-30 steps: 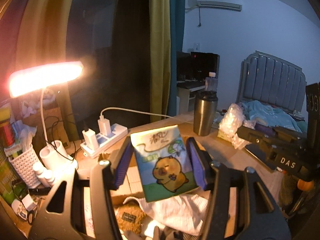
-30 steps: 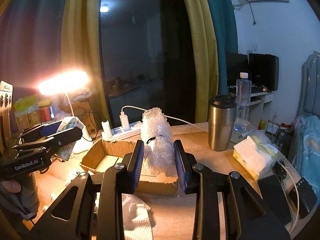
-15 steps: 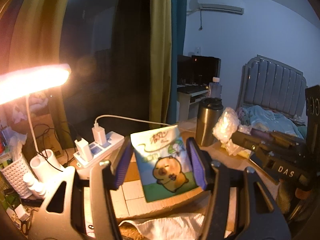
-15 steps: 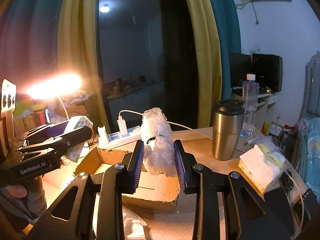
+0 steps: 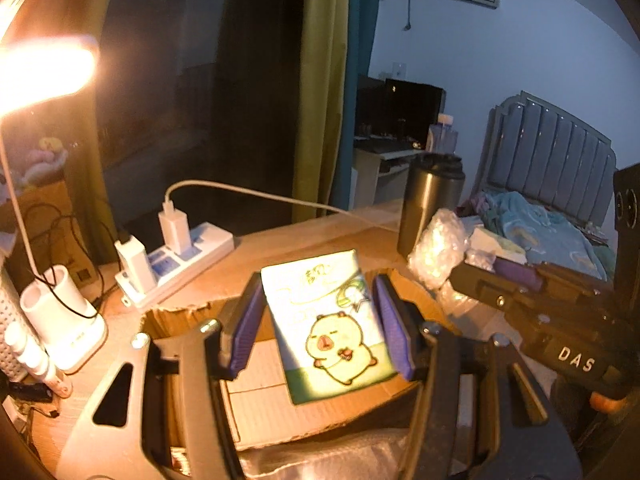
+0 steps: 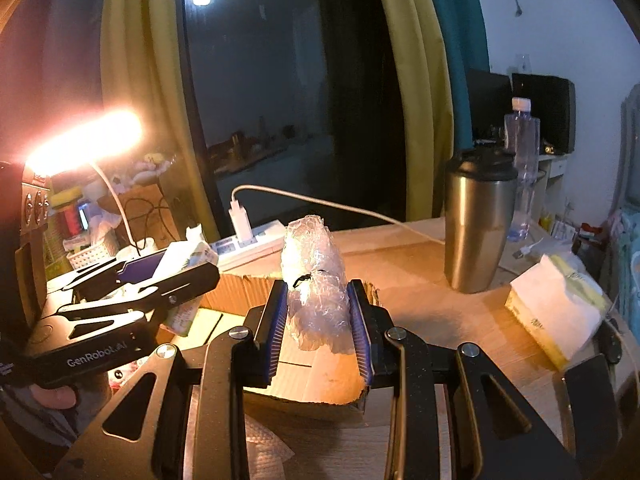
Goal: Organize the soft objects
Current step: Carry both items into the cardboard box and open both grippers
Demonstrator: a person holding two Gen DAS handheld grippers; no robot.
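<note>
My left gripper (image 5: 320, 312) is shut on a tissue pack (image 5: 328, 324) printed with a cartoon animal, and holds it upright over the open cardboard box (image 5: 264, 396). A crumpled wad of clear bubble wrap (image 6: 314, 280) stands pinched between the blue pads of my right gripper (image 6: 318, 312), above the same box (image 6: 320, 380). In the left wrist view the right gripper (image 5: 520, 304) reaches in from the right with the bubble wrap (image 5: 438, 248). The right wrist view shows the left gripper (image 6: 152, 280) at the left with the tissue pack (image 6: 188, 256).
A steel tumbler (image 6: 476, 220) stands at the back right of the wooden table (image 6: 420, 304), a white tissue box (image 6: 556, 312) right of it. A power strip (image 5: 180, 260) with chargers and a lit desk lamp (image 5: 44, 68) are at the left. Crumpled wrap (image 5: 340, 456) lies in front of the box.
Both grippers have moved forward and down over the cardboard box with their loads still held. The box now lies right under the pack and the bubble wrap.
</note>
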